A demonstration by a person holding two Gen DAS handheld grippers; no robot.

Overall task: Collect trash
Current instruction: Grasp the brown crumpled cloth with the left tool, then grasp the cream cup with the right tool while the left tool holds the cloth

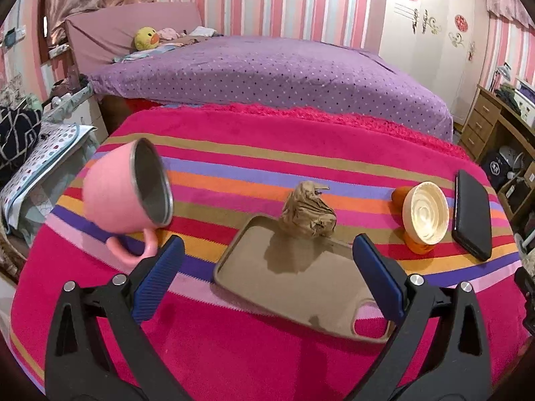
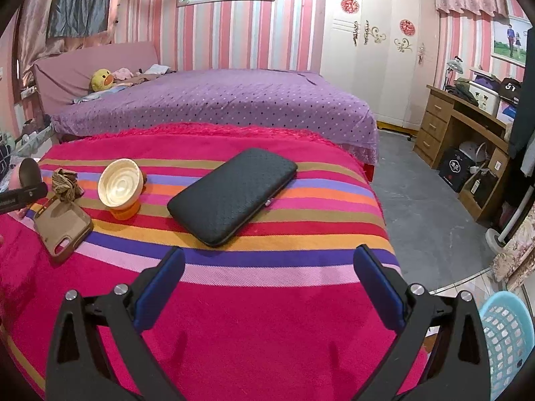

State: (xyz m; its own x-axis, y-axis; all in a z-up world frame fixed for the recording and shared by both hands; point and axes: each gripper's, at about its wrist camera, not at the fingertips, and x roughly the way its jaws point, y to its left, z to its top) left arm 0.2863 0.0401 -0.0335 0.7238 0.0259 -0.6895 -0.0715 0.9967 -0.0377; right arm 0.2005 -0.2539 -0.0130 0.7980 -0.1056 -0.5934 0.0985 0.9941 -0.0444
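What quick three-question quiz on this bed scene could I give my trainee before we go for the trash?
1. True or false: the left gripper is shut on the crumpled brown paper.
2. Which item does the crumpled brown paper touch? A) black wallet B) brown phone case C) pink mug
3. Fill in: the light blue basket shows at the lower ______ edge of the right wrist view.

Key
1. False: its jaws stand open, short of the paper.
2. B: the paper sits at the case's far edge.
3. Right, beside the blanket, past the right gripper.
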